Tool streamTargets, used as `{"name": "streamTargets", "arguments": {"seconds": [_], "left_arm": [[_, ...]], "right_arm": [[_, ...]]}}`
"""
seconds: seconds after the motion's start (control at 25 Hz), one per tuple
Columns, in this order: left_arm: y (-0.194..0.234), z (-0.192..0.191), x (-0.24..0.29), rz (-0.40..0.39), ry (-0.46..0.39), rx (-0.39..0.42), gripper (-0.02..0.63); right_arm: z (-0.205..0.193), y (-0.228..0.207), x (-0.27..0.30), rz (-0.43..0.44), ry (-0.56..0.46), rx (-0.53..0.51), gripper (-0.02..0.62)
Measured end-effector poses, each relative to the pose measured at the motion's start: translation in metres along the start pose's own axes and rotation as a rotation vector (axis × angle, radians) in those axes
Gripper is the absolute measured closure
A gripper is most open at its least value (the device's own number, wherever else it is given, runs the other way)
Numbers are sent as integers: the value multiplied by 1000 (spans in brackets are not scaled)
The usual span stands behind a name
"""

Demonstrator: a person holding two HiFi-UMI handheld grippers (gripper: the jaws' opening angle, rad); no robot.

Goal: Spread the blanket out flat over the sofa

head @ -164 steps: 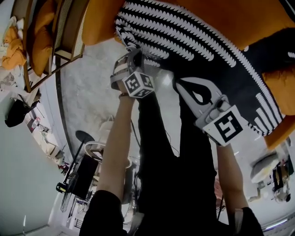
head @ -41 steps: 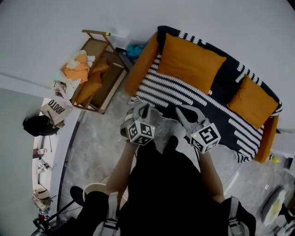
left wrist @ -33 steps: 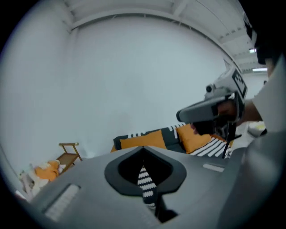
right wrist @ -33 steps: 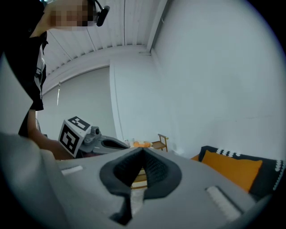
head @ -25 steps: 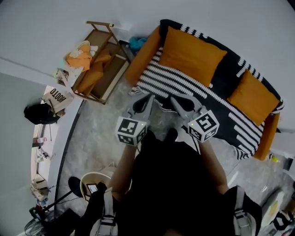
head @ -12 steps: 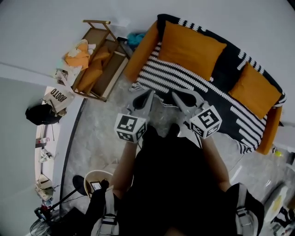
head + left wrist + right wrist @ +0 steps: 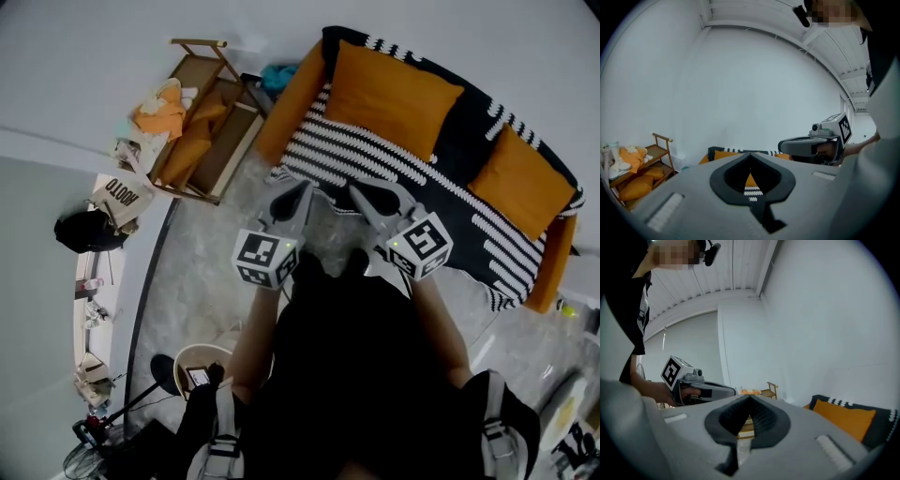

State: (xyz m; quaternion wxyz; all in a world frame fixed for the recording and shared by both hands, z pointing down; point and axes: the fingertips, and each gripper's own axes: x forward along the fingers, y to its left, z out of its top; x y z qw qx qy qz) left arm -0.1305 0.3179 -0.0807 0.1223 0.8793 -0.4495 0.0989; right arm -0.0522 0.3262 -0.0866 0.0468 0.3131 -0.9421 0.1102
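The black blanket with white stripes lies spread over the seat and back of the orange sofa, and its front edge hangs toward the floor. Two orange cushions lean on top of it. My left gripper and right gripper are held side by side over the floor, short of the sofa's front edge, apart from the blanket. Both are shut with nothing in them. The left gripper points at the sofa, and the right gripper points toward the wooden rack.
A wooden rack with orange cushions and clothes stands left of the sofa. A paper bag and a black bag lie by the wall. A round stool stands behind my left side. The floor is grey marble.
Some seconds ago both grippers were close at the blanket's front edge. Since then I have drawn back from the sofa. Over the last second the grippers have barely shifted.
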Motion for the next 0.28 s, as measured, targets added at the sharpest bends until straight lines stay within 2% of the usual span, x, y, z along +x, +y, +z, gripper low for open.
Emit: {"name": "streamTargets", "arguments": {"seconds": [0.28], "left_arm": [[-4, 2, 1, -9, -3, 0, 595]], "right_arm": [[0, 2, -1, -1, -3, 0, 594]]}}
